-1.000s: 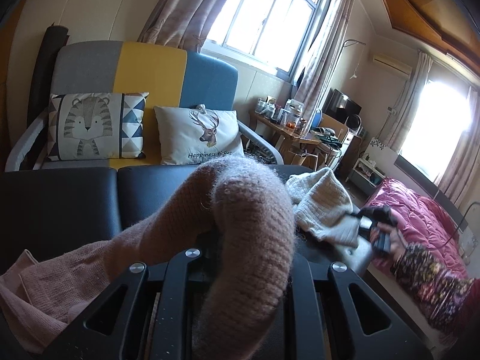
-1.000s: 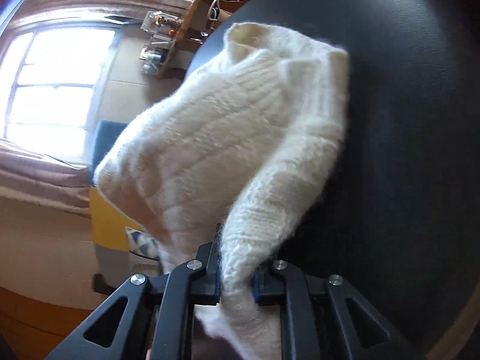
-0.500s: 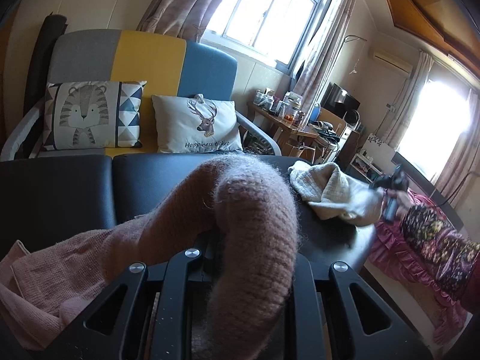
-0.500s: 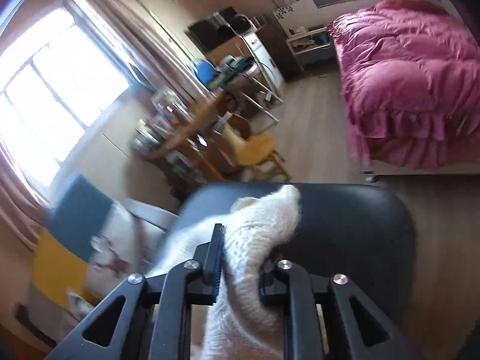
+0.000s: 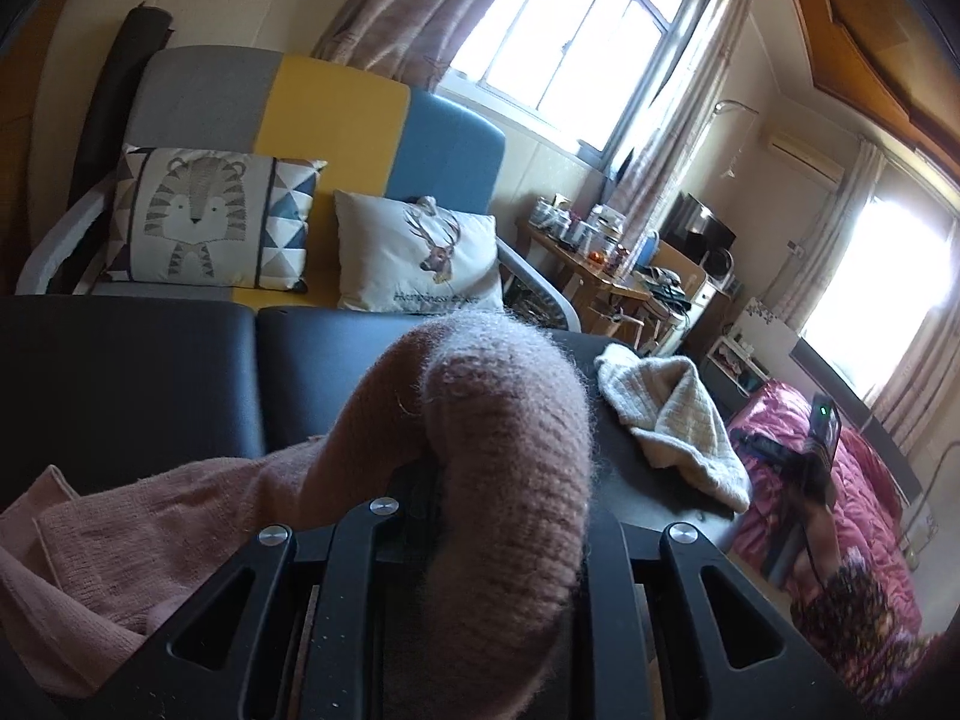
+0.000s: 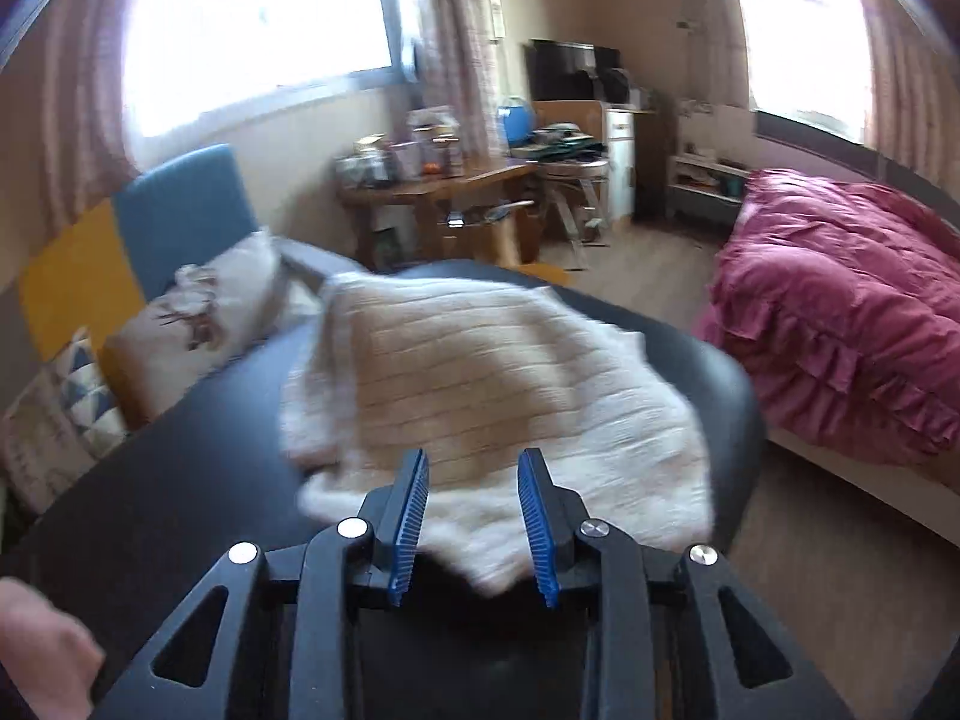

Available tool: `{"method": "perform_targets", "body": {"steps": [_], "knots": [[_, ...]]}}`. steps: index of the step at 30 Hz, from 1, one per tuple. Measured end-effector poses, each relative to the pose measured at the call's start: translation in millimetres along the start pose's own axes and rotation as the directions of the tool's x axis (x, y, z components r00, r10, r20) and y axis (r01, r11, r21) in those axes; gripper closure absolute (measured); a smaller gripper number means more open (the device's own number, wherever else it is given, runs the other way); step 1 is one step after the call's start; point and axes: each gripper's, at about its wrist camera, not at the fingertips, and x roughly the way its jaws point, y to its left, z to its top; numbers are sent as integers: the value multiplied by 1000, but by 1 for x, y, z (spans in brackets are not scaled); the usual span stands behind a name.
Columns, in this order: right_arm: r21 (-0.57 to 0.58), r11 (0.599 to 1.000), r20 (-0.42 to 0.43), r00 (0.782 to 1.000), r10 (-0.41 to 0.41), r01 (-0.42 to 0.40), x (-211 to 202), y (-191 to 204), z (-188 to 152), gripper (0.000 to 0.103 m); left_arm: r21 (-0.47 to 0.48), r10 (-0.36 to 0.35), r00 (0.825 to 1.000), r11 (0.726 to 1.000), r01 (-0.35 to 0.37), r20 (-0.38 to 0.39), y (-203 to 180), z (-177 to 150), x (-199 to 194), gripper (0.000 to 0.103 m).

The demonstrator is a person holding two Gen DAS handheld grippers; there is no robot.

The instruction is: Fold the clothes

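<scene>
The right tongs hang empty, jaws apart, just below the cream sweater mid-frame, while the left tongs pinch the pink sweater.

I count two knits on my black bench: one pink sweater, bunched at the near edge and trailing to the near left corner, and one cream sweater lying at the far right corner. I hold two grippers, the left and the right, each with two fingers; the right one's two blue pads stand apart. Beyond the bench's far edge I count one sofa with two cushions: one tiger cushion and one deer cushion. There are two windows, one wooden desk and one bed.
</scene>
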Motion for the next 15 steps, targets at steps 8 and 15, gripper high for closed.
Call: {"method": "perform_targets", "body": {"steps": [8, 15], "knots": [[-44, 701, -369, 664, 651, -712, -23, 190, -93, 70, -52, 63, 998, 997, -61, 24, 33, 3, -23, 84], [-110, 565, -495, 538, 683, -818, -31, 274, -148, 68, -38, 124, 992, 992, -123, 24, 51, -11, -39, 84]]}}
